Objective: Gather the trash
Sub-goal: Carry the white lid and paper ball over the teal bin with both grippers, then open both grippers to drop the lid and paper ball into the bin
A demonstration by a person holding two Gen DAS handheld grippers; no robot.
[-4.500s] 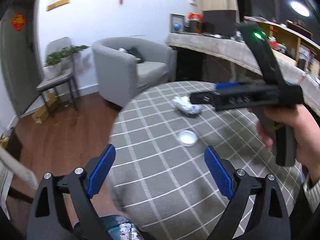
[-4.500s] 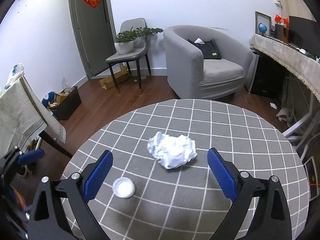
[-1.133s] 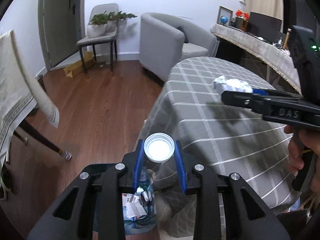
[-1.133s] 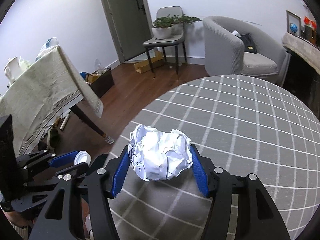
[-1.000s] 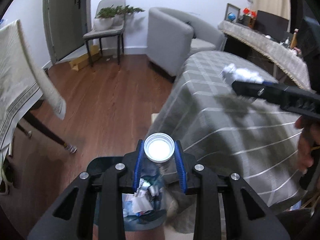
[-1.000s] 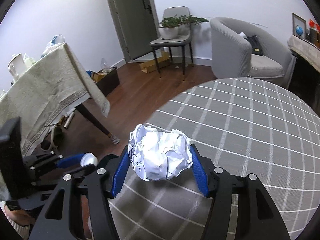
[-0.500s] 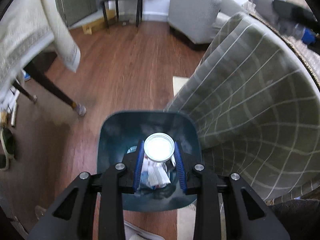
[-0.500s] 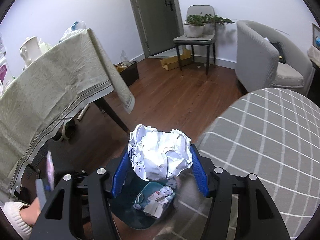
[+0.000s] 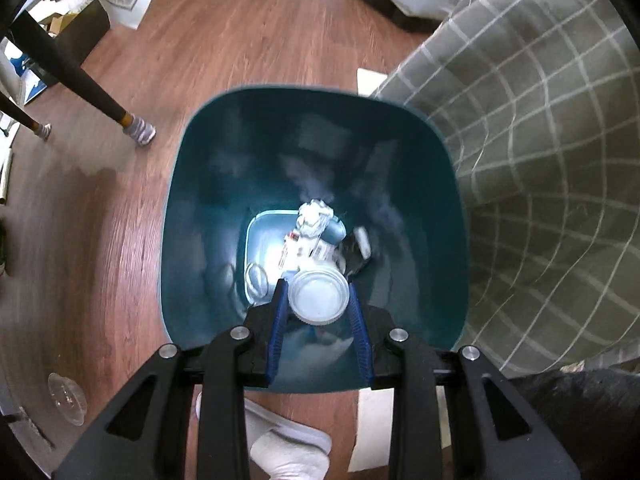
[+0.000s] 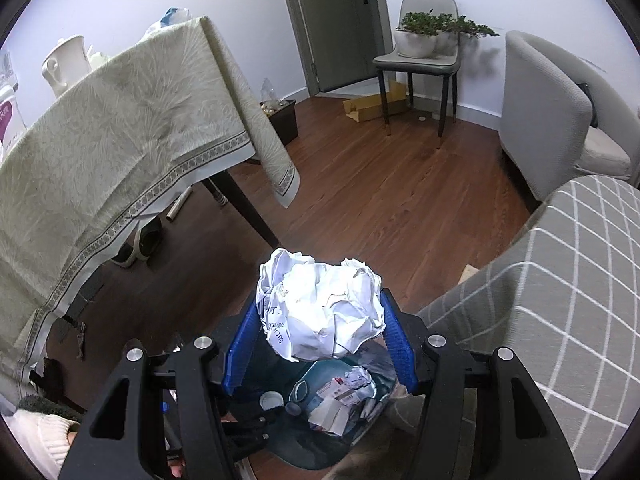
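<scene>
Left claw (image 9: 318, 300) pointed steeply down into the mouth of the teal bin (image 9: 200, 168), its blue pads closed partway on a small round white lid (image 9: 318, 297), gripped at its two edges. Lid hung inside the rim, above the rubbish already at the bottom: a crumpled white wad (image 9: 316, 214), printed packaging, and what looked like another clear lid, though motion blur made that uncertain.

Right claw (image 10: 318, 344) was set about half open, pads pressed on either side of a large ball of crumpled white paper (image 10: 320, 306). It hung over the near edge of the same bin (image 10: 304, 448), tilted rather than straight down, with the grey checked counter (image 10: 560, 288) to the right and the wooden floor (image 10: 380, 200) beyond.

Progress, as judged: both pieces were off the counter and carried to the bin; neither had been let go. Left: release the lid, bring the paper ball fully over the opening, drop it. A clear plastic lid (image 9: 66, 398) lay on the floor at near left of the bin; it may also want collecting.
</scene>
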